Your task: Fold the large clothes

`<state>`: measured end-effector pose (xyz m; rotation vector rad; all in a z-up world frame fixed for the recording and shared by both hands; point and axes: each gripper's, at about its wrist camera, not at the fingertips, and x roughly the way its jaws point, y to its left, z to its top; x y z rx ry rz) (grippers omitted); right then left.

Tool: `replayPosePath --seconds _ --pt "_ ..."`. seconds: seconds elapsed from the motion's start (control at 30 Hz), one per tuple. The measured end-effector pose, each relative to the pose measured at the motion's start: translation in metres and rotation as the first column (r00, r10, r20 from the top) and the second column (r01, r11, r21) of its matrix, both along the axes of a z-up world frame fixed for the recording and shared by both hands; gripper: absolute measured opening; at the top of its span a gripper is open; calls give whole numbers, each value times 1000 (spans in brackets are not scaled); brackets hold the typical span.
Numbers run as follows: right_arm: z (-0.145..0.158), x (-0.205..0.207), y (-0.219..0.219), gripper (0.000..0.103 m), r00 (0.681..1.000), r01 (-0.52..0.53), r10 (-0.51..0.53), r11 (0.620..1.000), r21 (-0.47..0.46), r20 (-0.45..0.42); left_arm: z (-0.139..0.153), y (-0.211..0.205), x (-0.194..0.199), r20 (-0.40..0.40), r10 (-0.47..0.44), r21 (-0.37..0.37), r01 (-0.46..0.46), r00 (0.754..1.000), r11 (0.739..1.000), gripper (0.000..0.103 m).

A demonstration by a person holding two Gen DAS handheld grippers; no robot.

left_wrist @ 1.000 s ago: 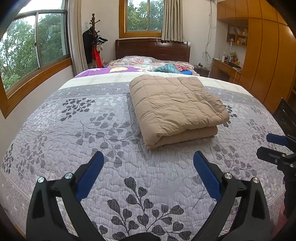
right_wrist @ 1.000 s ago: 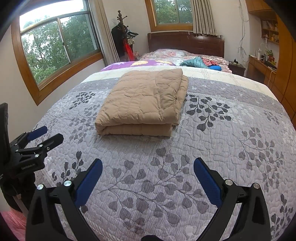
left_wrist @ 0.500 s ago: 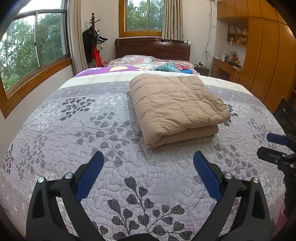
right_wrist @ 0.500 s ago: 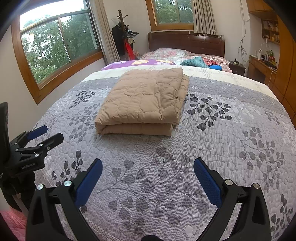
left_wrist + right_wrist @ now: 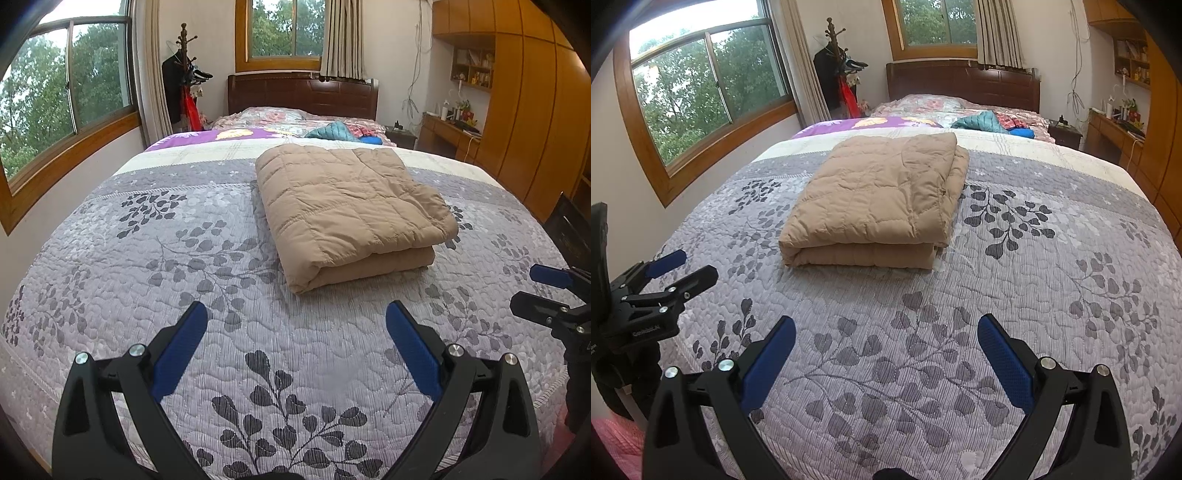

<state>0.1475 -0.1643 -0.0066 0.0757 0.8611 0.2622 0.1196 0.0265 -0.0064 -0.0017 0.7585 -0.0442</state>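
Note:
A tan quilted garment (image 5: pixel 347 210) lies folded into a thick rectangle on the grey leaf-patterned bedspread (image 5: pixel 184 258); it also shows in the right wrist view (image 5: pixel 879 203). My left gripper (image 5: pixel 295 317) is open and empty, held above the bed's near end, short of the fold. My right gripper (image 5: pixel 886 332) is open and empty, also near the bed's front edge. The right gripper shows at the right edge of the left wrist view (image 5: pixel 546 295). The left gripper shows at the left of the right wrist view (image 5: pixel 676 269).
A wooden headboard (image 5: pixel 303 94) and pillows with loose teal clothing (image 5: pixel 332 131) lie at the far end. Windows (image 5: pixel 74 92) and a coat rack (image 5: pixel 183 74) line the left wall. Wooden wardrobes and a desk (image 5: pixel 517 110) stand on the right.

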Motion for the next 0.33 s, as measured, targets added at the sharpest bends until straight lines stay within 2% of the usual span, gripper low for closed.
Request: replayPosePath --seconds 0.33 --pt "0 0 0 99 1000 -1 1 1000 1 0 0 0 -1 4 6 8 -6 1000 1000 97"
